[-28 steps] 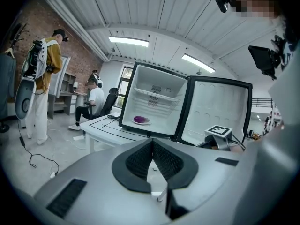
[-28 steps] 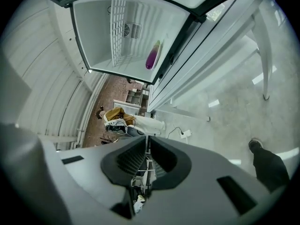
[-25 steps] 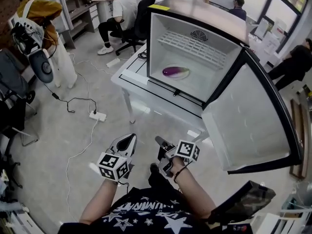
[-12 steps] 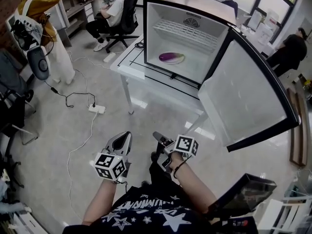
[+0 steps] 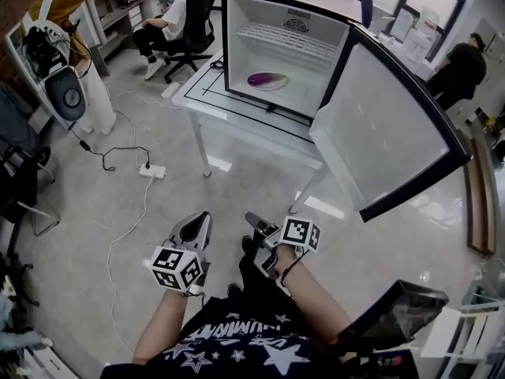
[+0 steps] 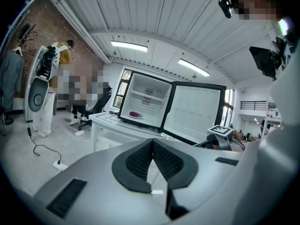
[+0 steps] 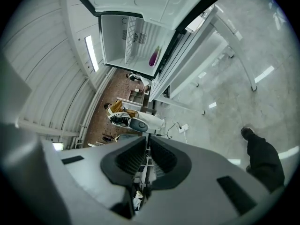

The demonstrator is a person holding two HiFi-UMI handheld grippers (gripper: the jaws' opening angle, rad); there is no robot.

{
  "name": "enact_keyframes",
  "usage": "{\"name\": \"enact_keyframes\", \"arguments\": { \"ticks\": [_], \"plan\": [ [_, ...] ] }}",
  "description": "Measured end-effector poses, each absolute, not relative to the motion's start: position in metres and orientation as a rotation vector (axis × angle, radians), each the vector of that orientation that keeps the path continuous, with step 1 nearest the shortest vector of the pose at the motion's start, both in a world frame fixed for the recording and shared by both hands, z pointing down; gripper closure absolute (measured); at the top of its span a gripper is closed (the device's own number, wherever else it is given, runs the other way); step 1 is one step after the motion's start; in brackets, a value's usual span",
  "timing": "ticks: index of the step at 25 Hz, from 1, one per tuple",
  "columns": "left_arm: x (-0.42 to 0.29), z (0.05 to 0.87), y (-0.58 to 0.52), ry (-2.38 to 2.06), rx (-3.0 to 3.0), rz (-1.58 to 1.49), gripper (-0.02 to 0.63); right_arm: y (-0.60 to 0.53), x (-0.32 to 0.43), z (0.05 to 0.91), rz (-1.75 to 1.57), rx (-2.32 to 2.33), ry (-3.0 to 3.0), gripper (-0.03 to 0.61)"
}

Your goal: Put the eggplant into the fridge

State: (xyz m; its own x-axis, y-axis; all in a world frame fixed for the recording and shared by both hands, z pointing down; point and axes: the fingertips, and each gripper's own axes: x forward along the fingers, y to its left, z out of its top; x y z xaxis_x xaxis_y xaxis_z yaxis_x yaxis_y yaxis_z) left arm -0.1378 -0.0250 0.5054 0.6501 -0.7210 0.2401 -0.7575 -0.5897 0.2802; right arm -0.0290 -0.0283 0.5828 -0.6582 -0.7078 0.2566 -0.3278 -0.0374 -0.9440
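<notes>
A purple eggplant (image 5: 267, 79) lies on a white plate on the floor of a small open fridge (image 5: 237, 30), which stands on a white table (image 5: 213, 105). The fridge door (image 5: 387, 133) is swung wide to the right. Both grippers hang low by the person's waist, far from the fridge. My left gripper (image 5: 196, 229) is shut and holds nothing; its view shows the eggplant (image 6: 135, 114) small in the distance. My right gripper (image 5: 254, 221) is also shut and empty, and its view shows the eggplant (image 7: 154, 57) far off in the fridge.
A power strip (image 5: 151, 170) with cables lies on the floor left of the table. People sit and stand at the back, and a white machine (image 5: 67, 93) stands at the far left. A dark screen (image 5: 394, 310) is at the lower right.
The fridge and table have drawn farther away and shifted left in the head view. Both grippers stay low and shut in about the same places.
</notes>
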Motion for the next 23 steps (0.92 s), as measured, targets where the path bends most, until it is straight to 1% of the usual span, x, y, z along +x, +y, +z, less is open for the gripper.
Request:
{"name": "enact_keyframes", "arguments": {
  "ticks": [10, 23],
  "plan": [
    [-0.129, 0.511, 0.002, -1.107, 2.522, 0.149, 0.604, 0.012, -0.021, 0.583, -1.746, -1.152, 1.945, 0.538],
    [-0.108, 0.498, -0.005, -1.204, 2.479, 0.1, 0.604, -0.003, 0.006, 0.569, -1.743, -1.11, 2.043, 0.539]
  ]
}}
